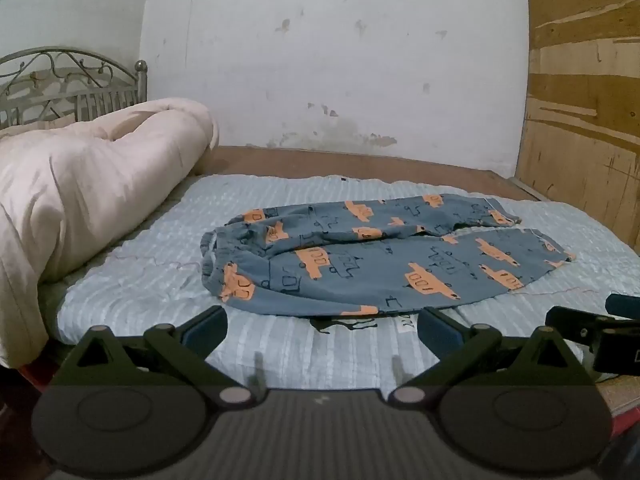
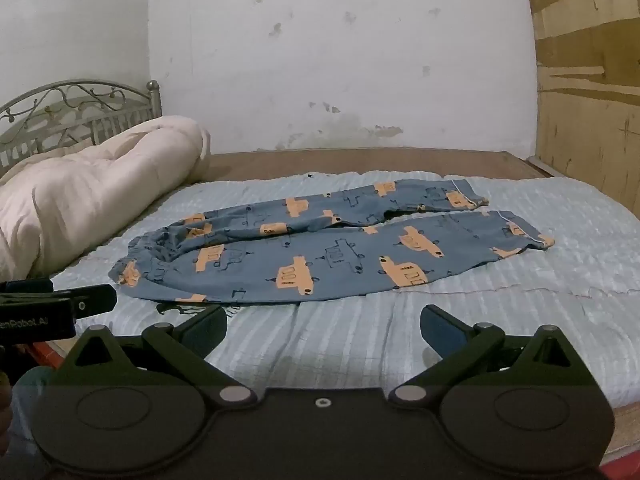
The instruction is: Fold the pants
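Blue pants [image 1: 360, 264] with orange car prints lie spread on the light blue bedsheet [image 1: 160, 280], waistband to the left and both legs running right, the far leg a little crumpled. They also show in the right wrist view [image 2: 320, 248]. My left gripper [image 1: 322, 328] is open and empty, just in front of the pants' near edge. My right gripper [image 2: 323, 328] is open and empty, over the sheet [image 2: 520, 320] in front of the near leg. Each gripper shows at the edge of the other's view: the right one [image 1: 592, 328] and the left one [image 2: 60, 308].
A rolled cream comforter [image 1: 80, 200] lies at the left by the metal headboard [image 1: 72, 76]. A white wall [image 1: 340, 60] stands behind the bed. A wooden panel [image 1: 584, 100] stands at the right. A brown bed board [image 1: 360, 164] runs along the far edge.
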Tool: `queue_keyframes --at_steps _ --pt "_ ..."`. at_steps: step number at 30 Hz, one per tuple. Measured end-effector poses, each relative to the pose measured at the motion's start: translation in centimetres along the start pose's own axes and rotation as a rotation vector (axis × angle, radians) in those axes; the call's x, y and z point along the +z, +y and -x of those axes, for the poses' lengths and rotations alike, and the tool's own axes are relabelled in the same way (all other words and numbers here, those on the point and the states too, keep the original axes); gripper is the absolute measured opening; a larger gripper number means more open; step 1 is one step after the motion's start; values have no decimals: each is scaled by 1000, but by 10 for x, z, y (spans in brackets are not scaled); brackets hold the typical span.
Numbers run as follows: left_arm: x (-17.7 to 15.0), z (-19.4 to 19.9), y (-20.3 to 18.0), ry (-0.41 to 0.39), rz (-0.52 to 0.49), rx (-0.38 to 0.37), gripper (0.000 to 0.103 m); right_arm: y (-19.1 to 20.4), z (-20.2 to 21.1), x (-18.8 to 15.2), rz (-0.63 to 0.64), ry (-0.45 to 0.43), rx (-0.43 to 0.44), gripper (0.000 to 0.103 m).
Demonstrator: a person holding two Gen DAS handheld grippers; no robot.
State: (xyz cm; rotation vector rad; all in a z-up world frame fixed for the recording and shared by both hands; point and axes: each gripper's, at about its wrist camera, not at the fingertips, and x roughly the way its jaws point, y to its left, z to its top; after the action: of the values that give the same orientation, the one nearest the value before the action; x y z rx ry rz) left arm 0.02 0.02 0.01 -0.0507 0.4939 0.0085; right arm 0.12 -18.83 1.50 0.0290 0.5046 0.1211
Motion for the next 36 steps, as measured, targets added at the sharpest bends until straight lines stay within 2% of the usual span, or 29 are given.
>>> queue_keyframes --at_steps 36 --pt "-2 -4 -3 3 -7 4 103 -5 0 1 -20 2 -4 102"
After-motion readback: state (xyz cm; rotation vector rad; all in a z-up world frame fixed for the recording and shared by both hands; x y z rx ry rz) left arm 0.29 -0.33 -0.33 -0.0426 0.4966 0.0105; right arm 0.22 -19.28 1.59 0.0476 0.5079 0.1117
